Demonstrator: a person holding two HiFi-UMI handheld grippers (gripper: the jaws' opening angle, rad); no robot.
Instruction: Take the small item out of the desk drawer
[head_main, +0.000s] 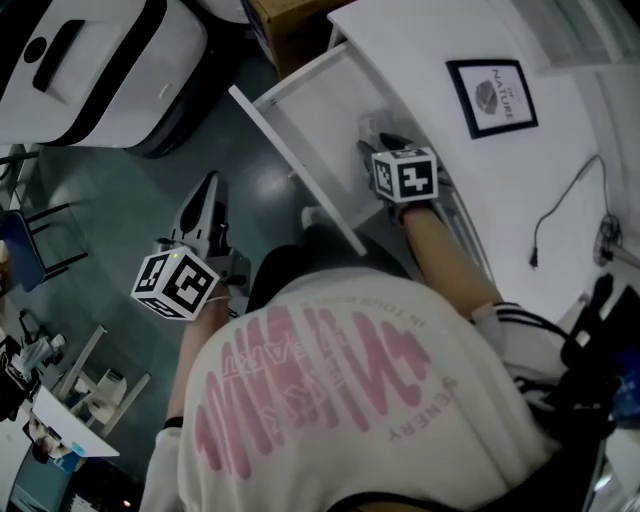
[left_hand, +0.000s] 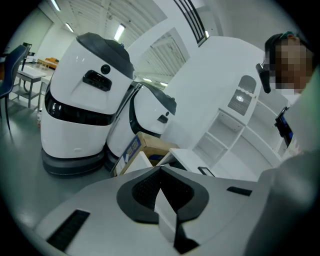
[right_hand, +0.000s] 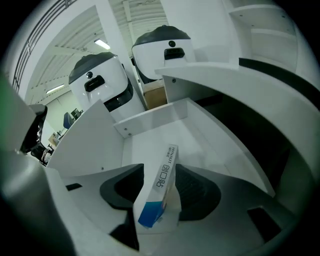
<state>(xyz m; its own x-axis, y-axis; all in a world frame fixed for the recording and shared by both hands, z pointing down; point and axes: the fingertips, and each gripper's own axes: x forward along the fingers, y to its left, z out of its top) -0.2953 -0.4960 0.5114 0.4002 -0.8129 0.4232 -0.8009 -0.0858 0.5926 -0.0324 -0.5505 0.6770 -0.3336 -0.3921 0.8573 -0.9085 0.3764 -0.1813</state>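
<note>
A small white box with a blue corner (right_hand: 159, 192) stands on its narrow edge inside the open white drawer (right_hand: 150, 137). My right gripper (right_hand: 160, 172) is down in that drawer, and the box sits between its two dark pads, nearly filling the gap. I see no firm press on the box. From the head view the right gripper (head_main: 378, 140) reaches into the drawer (head_main: 290, 150), and the box is hidden there. My left gripper (head_main: 208, 190) hangs over the floor left of the drawer. Its jaws (left_hand: 161, 172) are shut with nothing in them.
The white desk top (head_main: 420, 70) carries a framed sign (head_main: 492, 96) and a black cable (head_main: 560, 210). Two large white machines (left_hand: 80, 100) and a cardboard box (left_hand: 142, 147) stand beyond the drawer. Chairs and small tables (head_main: 40, 250) stand at the left on the grey floor.
</note>
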